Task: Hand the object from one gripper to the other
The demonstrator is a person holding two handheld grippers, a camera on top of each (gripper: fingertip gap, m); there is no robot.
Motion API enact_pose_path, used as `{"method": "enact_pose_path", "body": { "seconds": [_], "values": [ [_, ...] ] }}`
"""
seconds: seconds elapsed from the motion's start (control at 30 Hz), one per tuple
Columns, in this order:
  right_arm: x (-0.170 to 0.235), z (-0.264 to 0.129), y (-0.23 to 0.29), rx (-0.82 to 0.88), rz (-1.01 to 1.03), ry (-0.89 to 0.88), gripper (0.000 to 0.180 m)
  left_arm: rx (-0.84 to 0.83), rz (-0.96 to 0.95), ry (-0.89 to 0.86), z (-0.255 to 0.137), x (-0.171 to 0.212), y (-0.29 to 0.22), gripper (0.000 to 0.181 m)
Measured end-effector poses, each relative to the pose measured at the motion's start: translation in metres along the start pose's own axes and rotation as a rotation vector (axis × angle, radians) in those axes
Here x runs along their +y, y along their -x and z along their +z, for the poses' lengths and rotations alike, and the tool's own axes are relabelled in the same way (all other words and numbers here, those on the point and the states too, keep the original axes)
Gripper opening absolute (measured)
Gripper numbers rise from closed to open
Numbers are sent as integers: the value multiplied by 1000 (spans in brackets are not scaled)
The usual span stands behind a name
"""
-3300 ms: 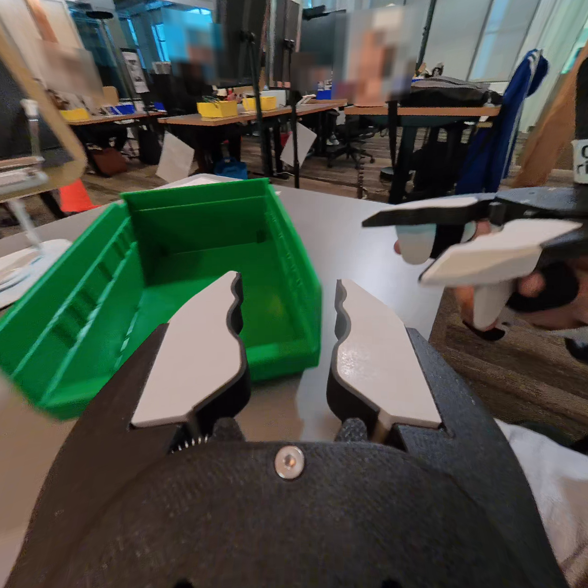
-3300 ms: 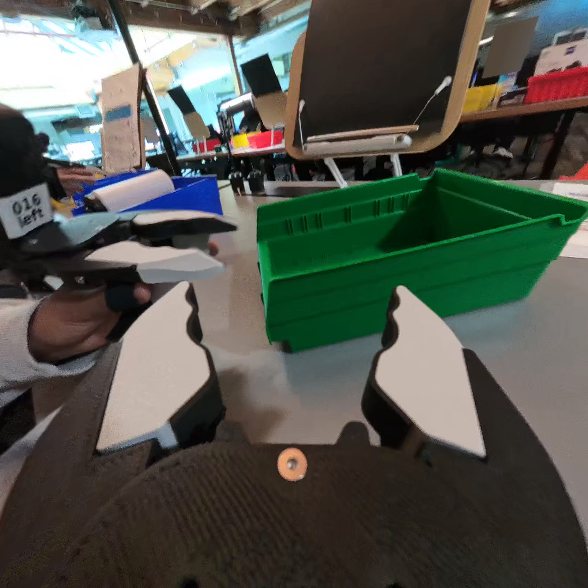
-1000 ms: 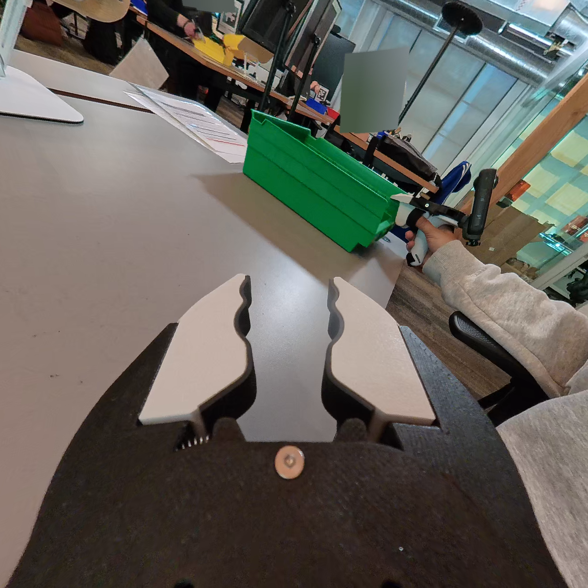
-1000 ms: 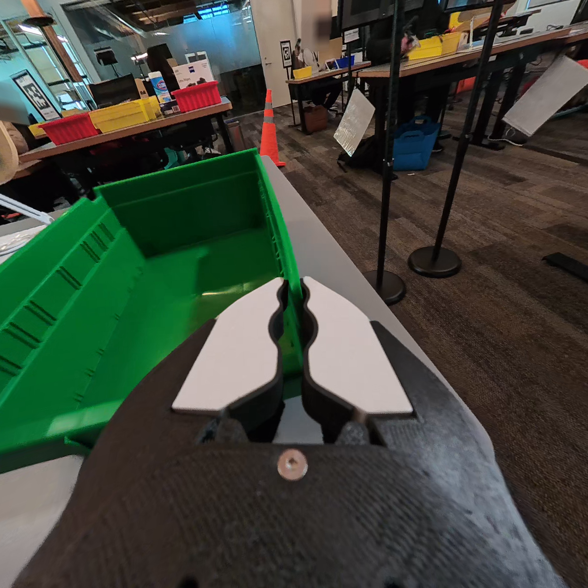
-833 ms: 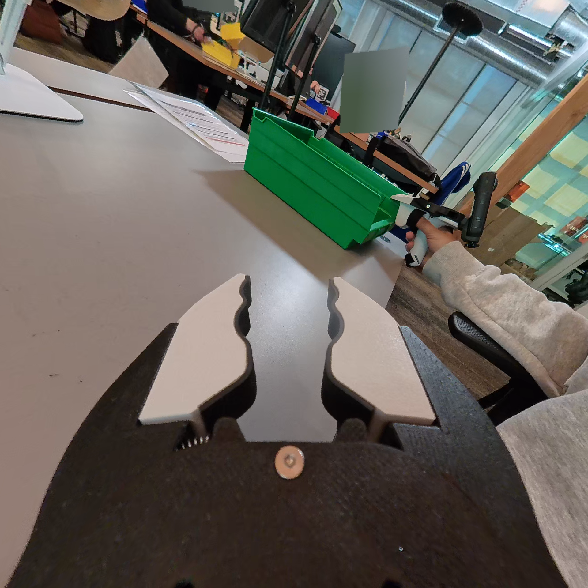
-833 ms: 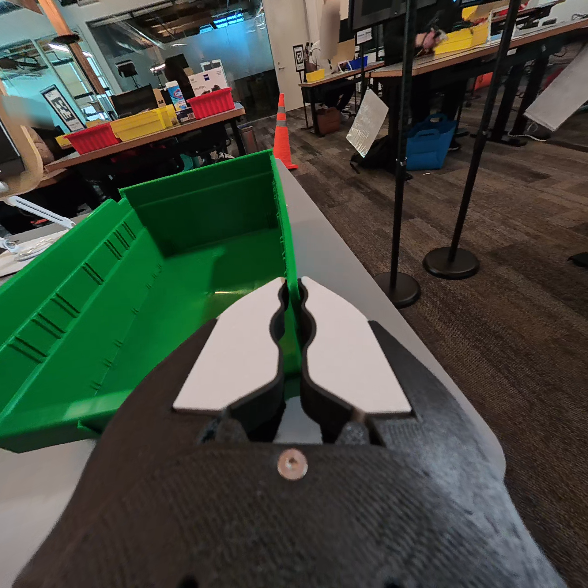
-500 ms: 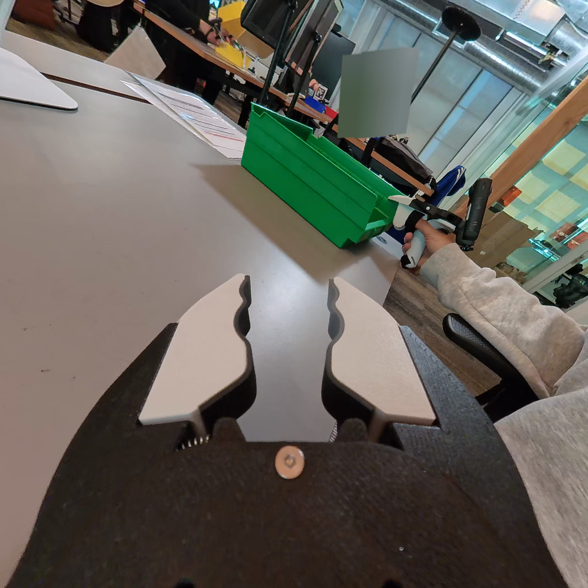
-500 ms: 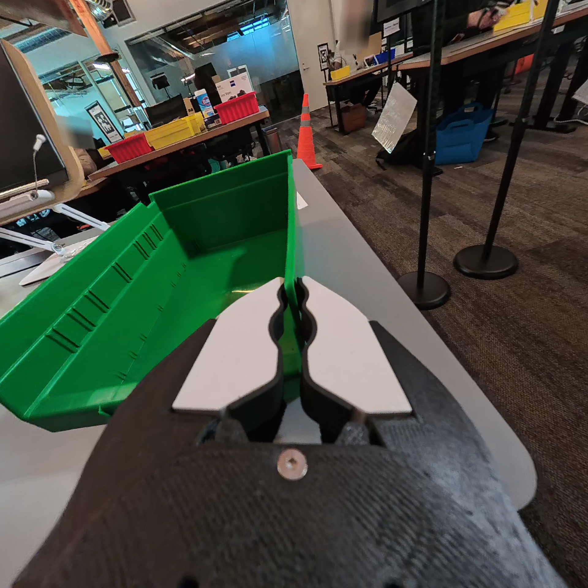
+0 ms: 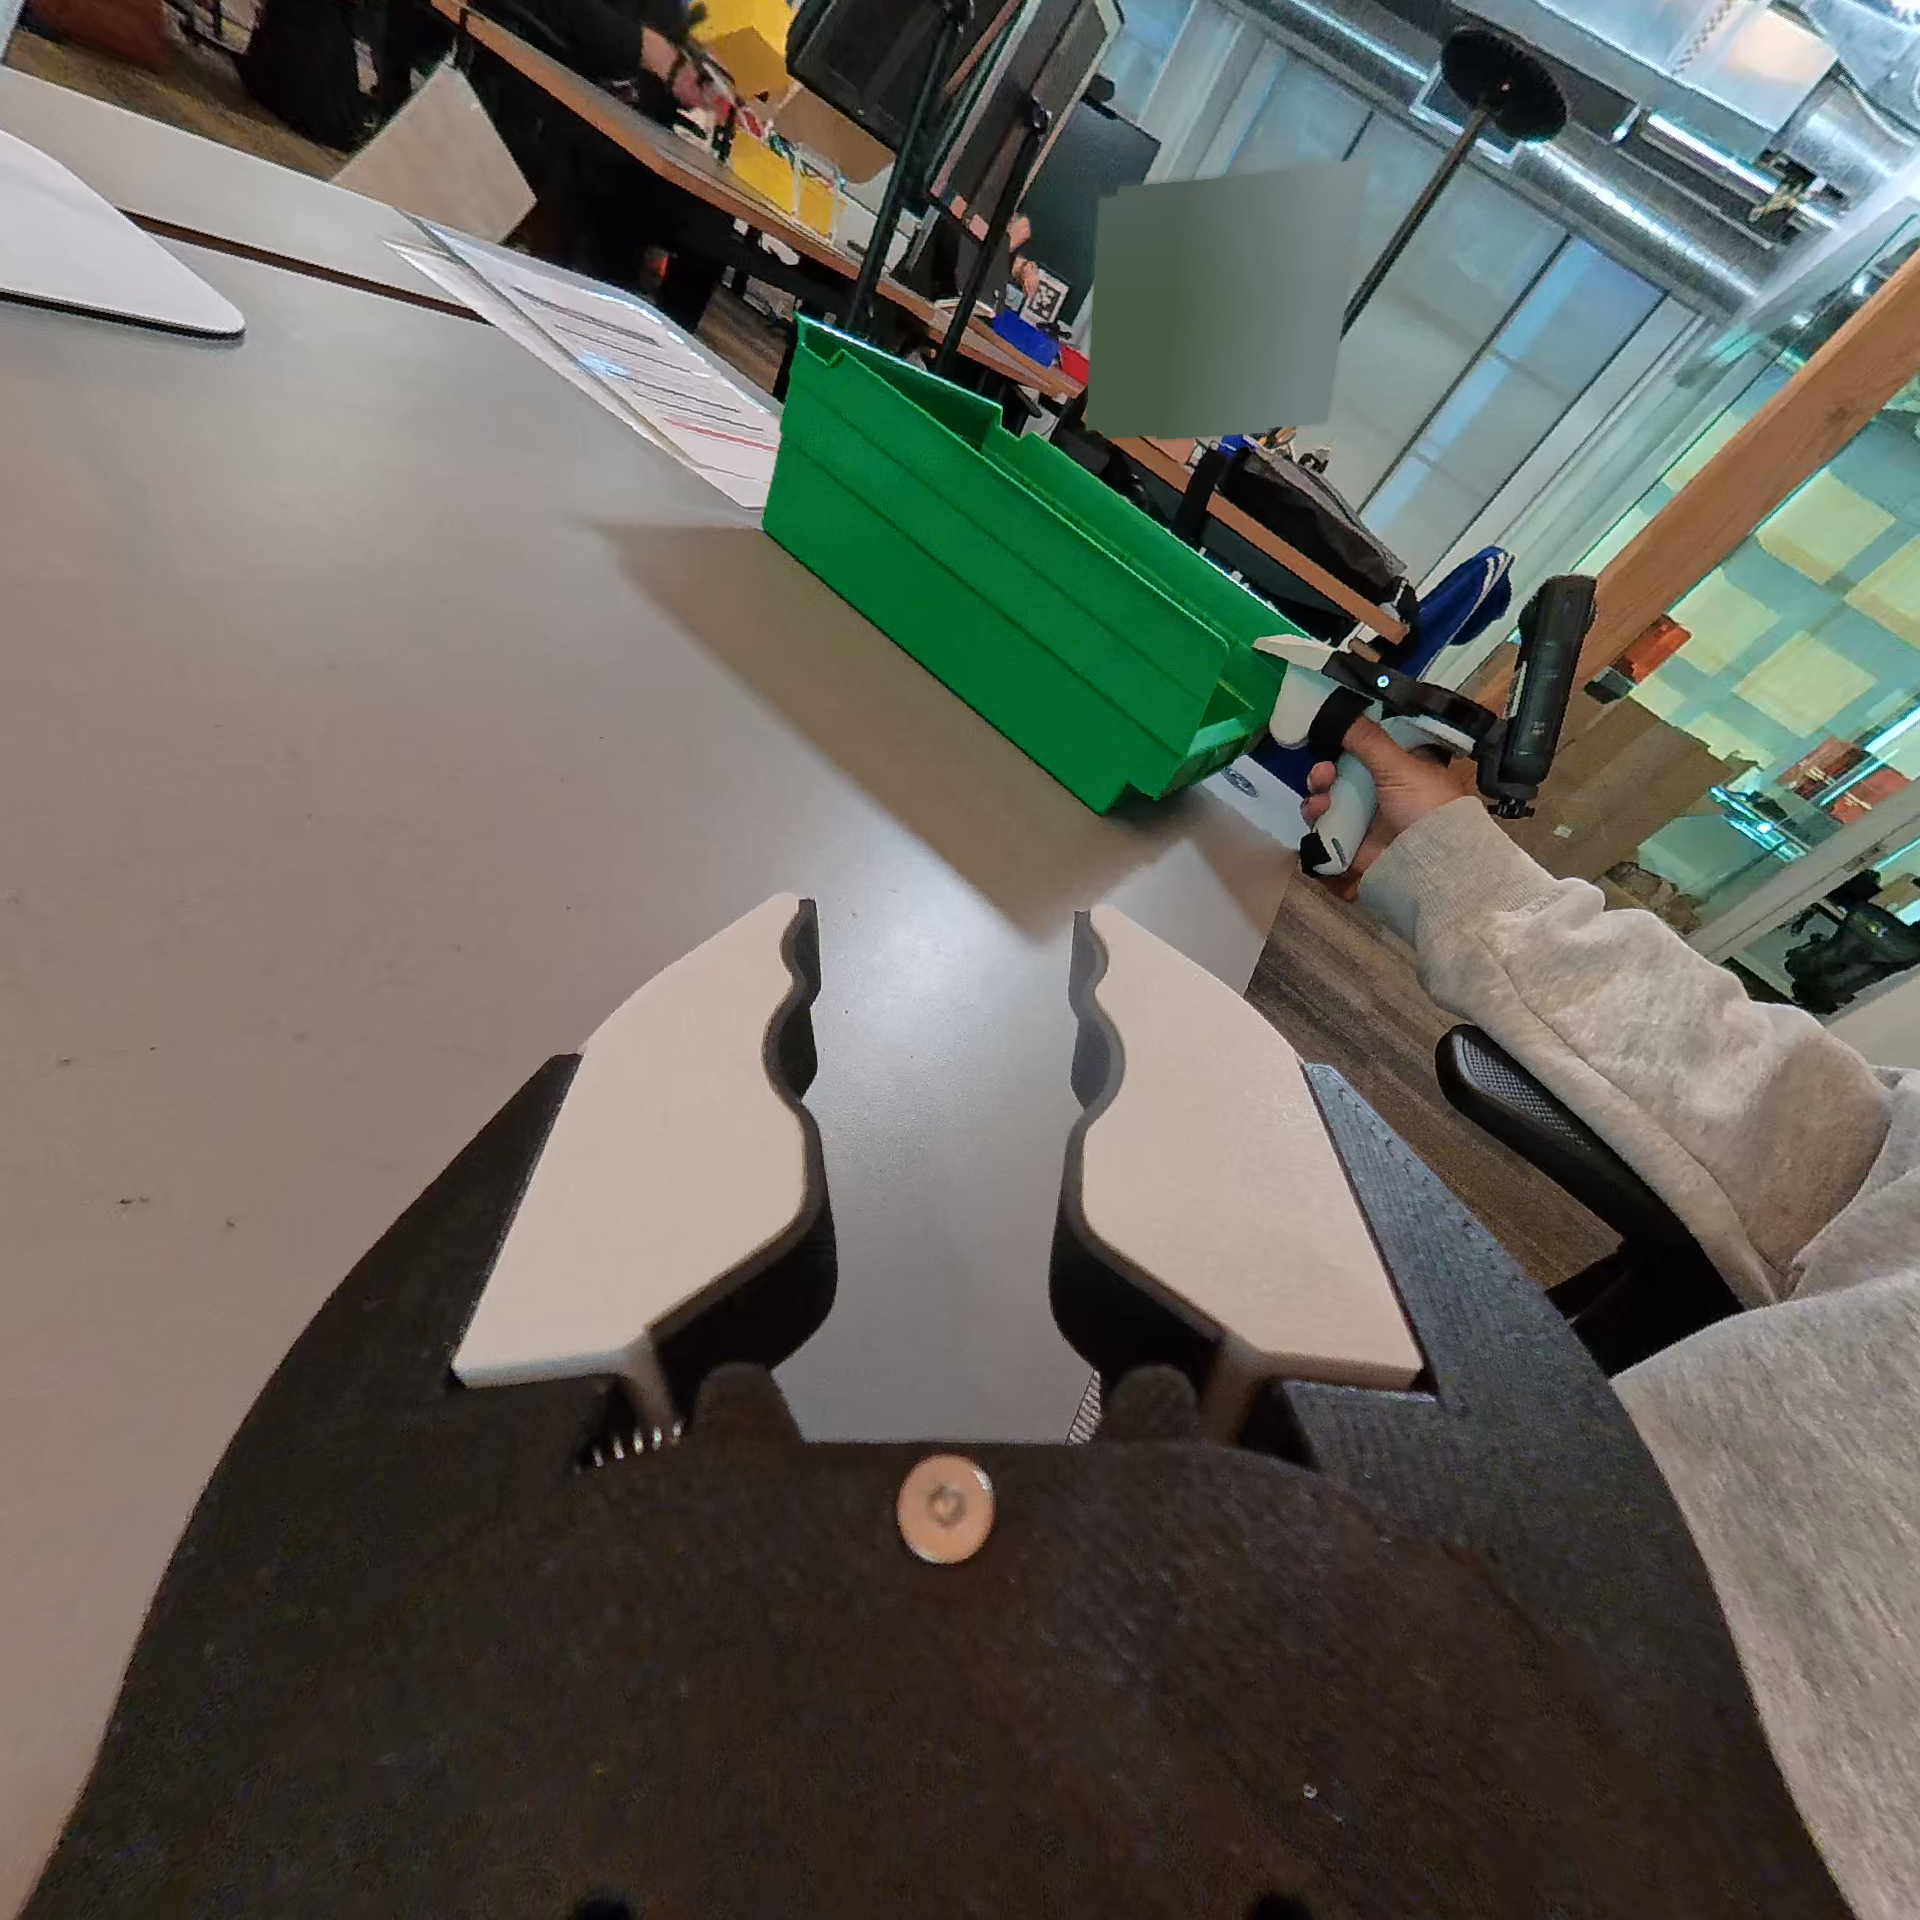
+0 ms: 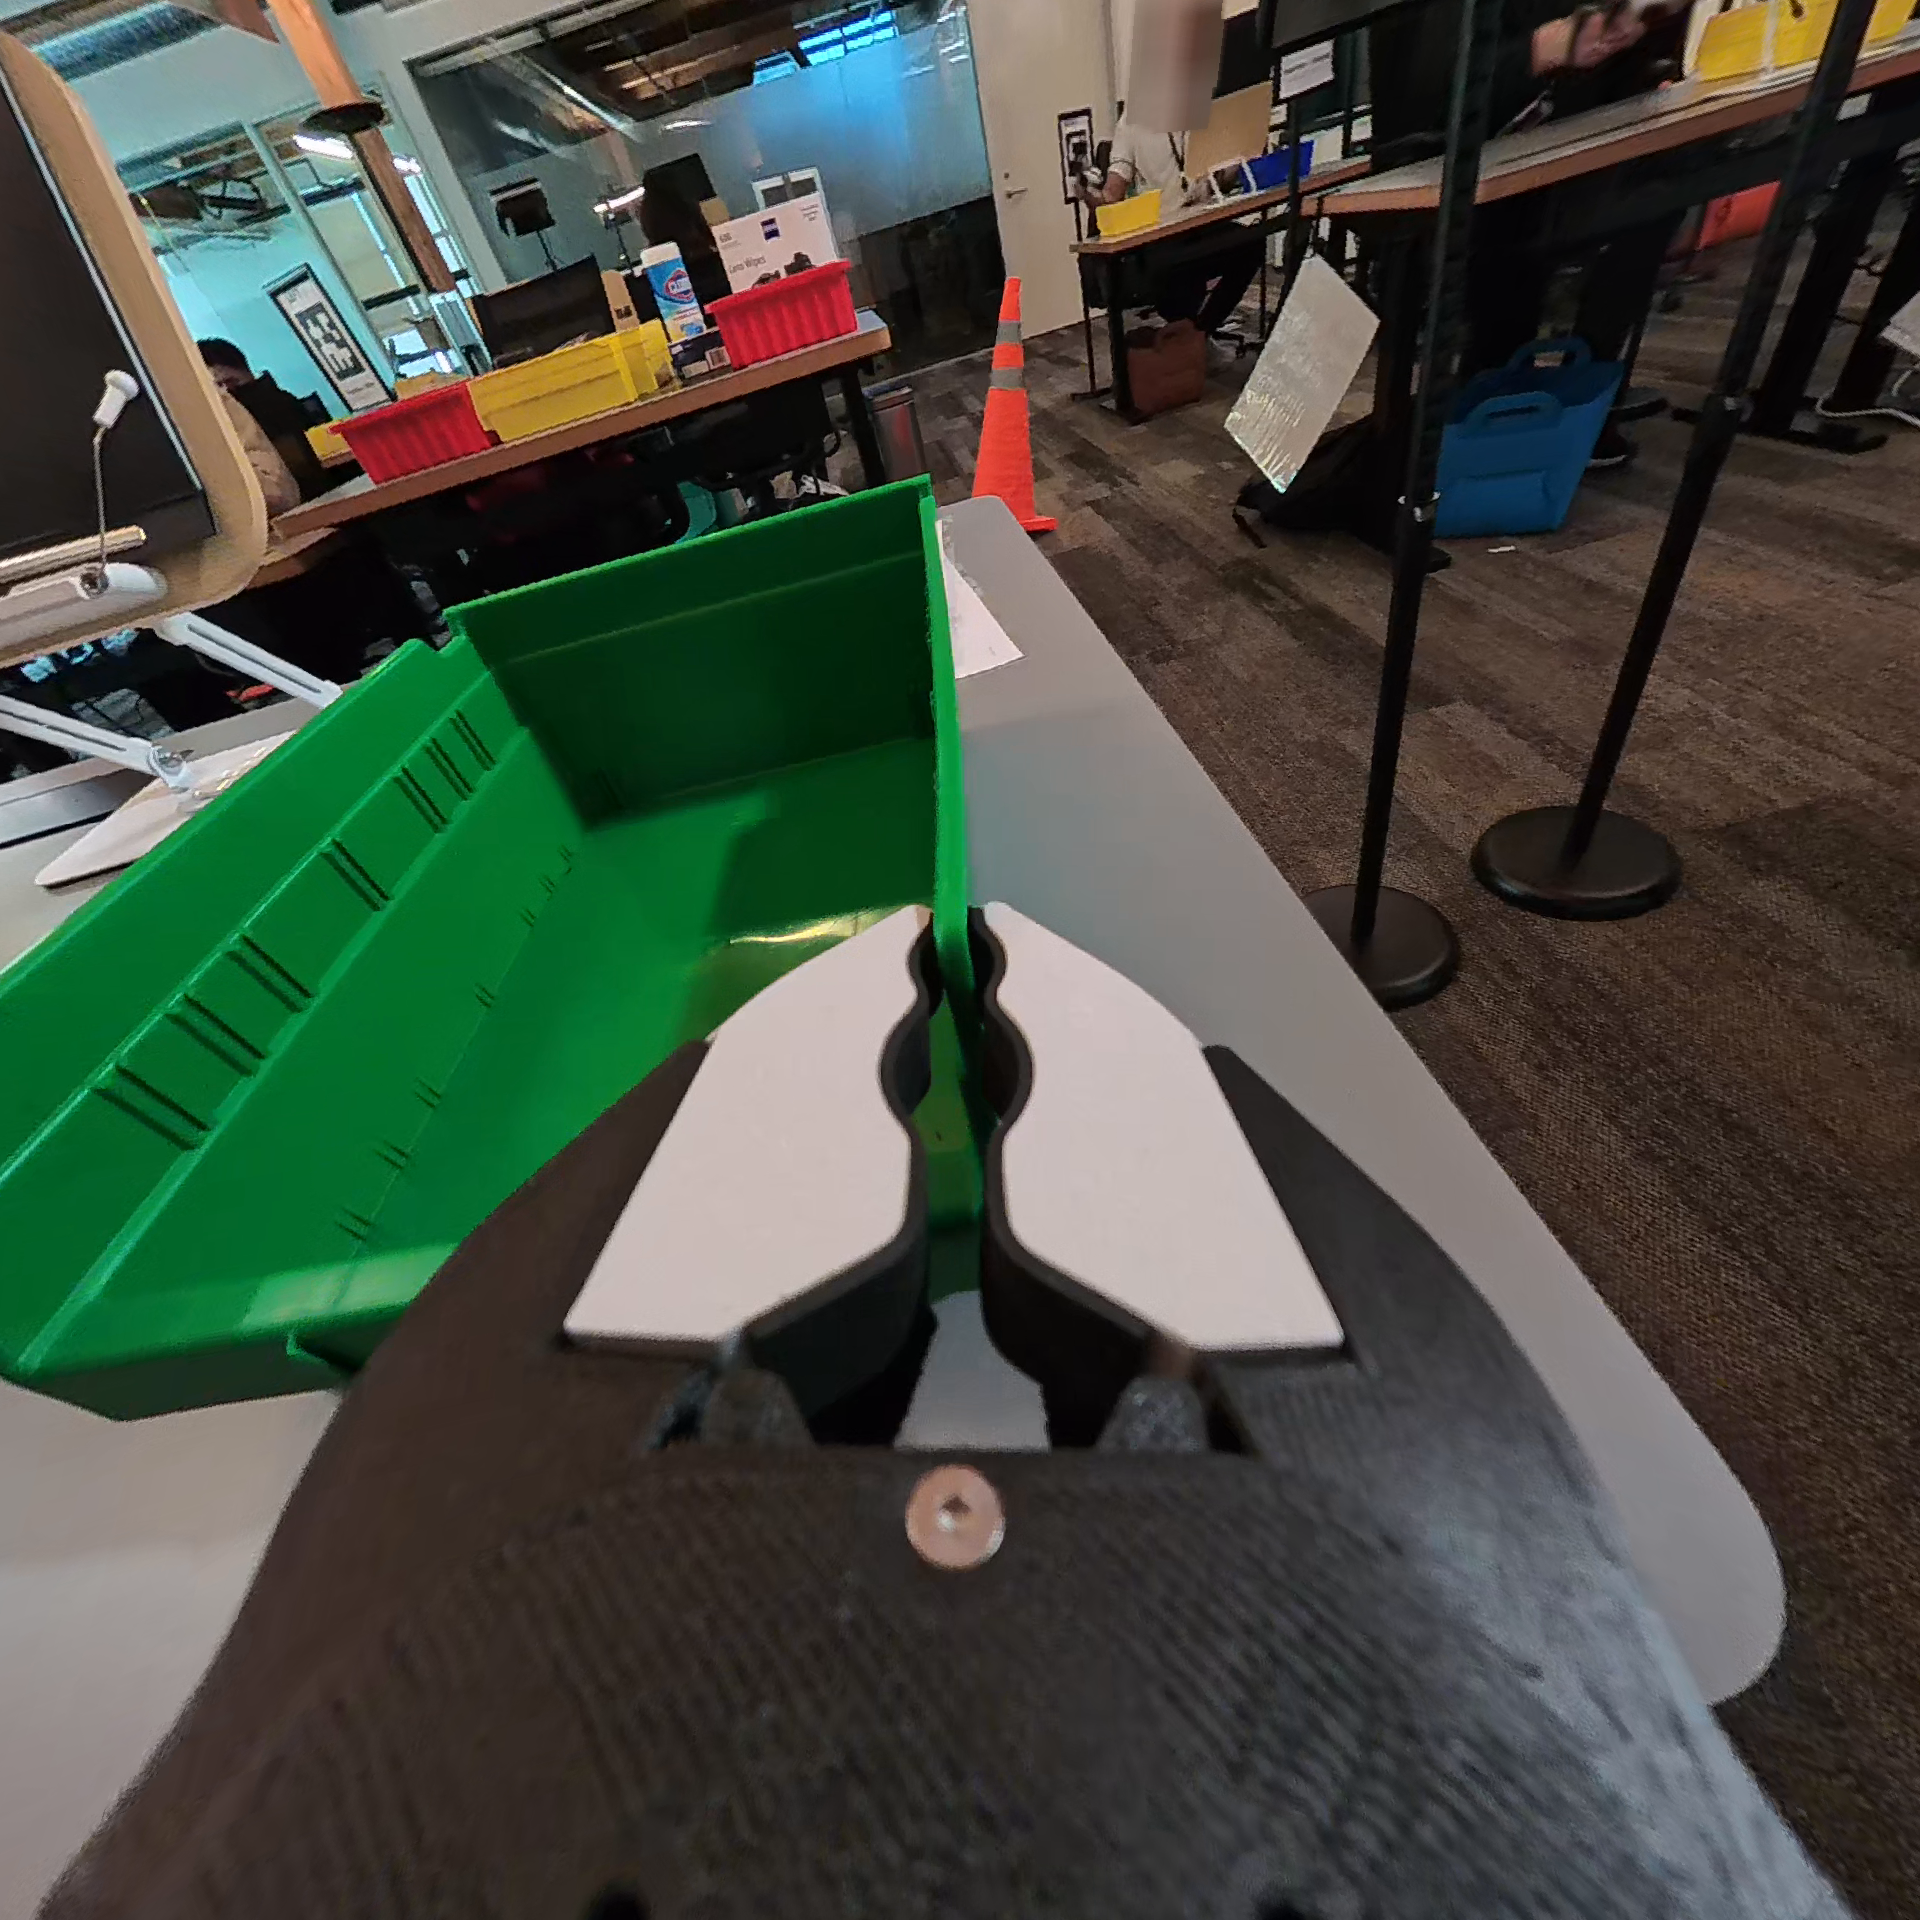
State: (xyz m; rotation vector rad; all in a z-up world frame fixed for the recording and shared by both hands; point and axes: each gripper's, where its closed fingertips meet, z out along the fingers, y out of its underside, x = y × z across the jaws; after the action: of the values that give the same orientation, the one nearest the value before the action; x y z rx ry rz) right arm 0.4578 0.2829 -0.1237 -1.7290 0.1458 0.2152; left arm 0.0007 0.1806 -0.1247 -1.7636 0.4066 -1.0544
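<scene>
An empty green plastic bin [image 10: 436, 966] is held at its right side wall by my right gripper [image 10: 954, 925], whose fingers are shut on the thin wall, one inside and one outside. The bin's near end looks lifted off the grey table [image 10: 1143, 831]. In the left wrist view the same bin [image 9: 997, 613] shows far ahead near the table's right corner, with the right gripper [image 9: 1294, 665] at its near end. My left gripper [image 9: 940, 925] is open and empty, low over the table [image 9: 364, 727], well short of the bin.
A printed paper sheet [image 9: 623, 353] lies beyond the bin and a white stand base [image 9: 94, 270] at far left. The table's right edge drops to carpet with black stanchion bases [image 10: 1574, 862]. A person's grey sleeve [image 9: 1621, 1039] and a chair arm [image 9: 1558, 1164] are at right. About 45 centimetres separates my left fingertips from my right.
The right gripper has closed on the bin's wall since 3.3 s ago and has tilted and drawn the bin; the left gripper pulled back away from the bin and stays open.
</scene>
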Motion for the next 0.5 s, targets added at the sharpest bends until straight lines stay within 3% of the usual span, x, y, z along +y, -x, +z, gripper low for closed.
{"method": "enact_pose_path", "body": {
  "seconds": [0.5],
  "values": [
    [-3,-1,-14,47,19,-15,5,4,-6,9,1,2,-1,46]
  ]
}}
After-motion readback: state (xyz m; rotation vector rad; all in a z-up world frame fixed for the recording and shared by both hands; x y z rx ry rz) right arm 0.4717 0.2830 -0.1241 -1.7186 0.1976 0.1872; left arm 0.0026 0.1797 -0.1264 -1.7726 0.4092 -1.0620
